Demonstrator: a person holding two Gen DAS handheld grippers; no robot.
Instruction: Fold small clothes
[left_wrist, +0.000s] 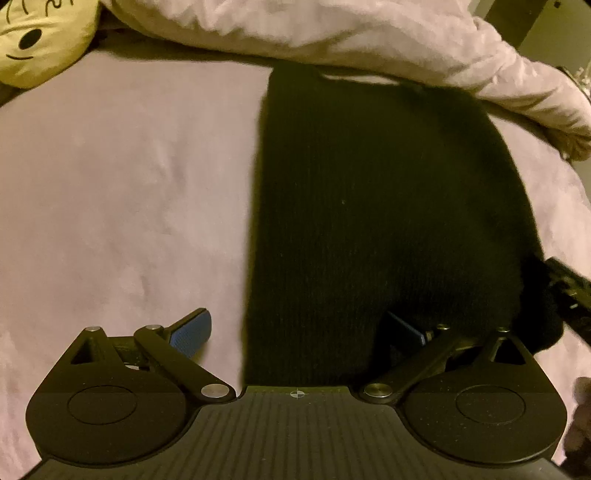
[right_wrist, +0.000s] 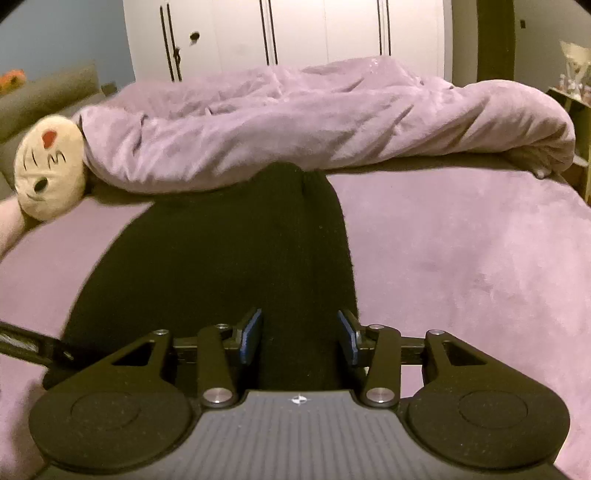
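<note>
Black knit garment (left_wrist: 369, 221) lies flat on the bed (left_wrist: 129, 184). Left gripper (left_wrist: 295, 332) fingers spread wide, straddling its near left edge, gripping nothing. Right gripper (right_wrist: 300, 332) fingers partly open over the garment's near end, pads not pressing it.

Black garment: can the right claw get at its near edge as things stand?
Probably yes. The right claw stands open right over the black garment, whose near end lies between its pads, and nothing sits in between on the purple bedspread.

Bed (right_wrist: 461, 258), lilac sheet: black knit garment (right_wrist: 221, 258) lying mid-surface; bunched duvet (right_wrist: 314, 122) lying along far edge; plush face cushion (right_wrist: 50, 173) resting at far-left corner.
</note>
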